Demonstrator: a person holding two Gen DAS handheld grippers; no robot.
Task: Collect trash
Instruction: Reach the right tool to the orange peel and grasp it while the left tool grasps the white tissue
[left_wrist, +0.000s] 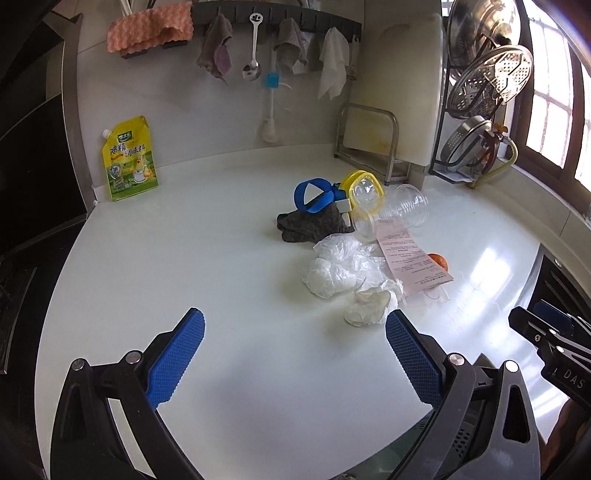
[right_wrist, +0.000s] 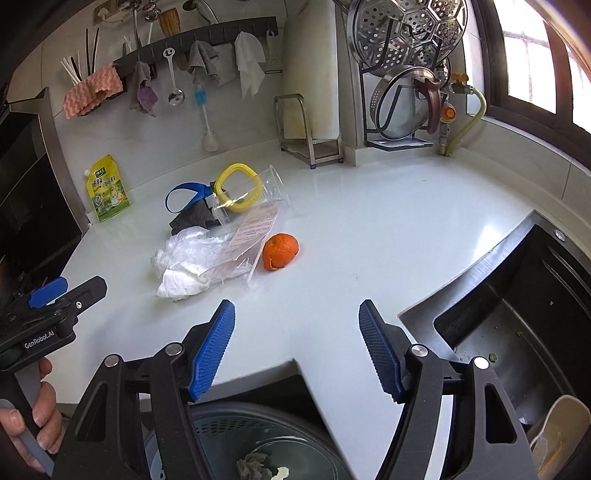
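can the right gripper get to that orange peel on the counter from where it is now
Probably yes. The right gripper is open and empty, and the white counter between it and the orange peel is bare. The peel sits at the right edge of the pile, beside the clear plastic sleeve, with nothing on top of it.

Glossy white worktop (right_wrist: 369, 229), crinkled clear plastic bag (right_wrist: 184, 251), printed paper receipt (right_wrist: 255, 225), dimpled blue tool pads (right_wrist: 212, 350), perforated shiny metal steamer (right_wrist: 406, 33).
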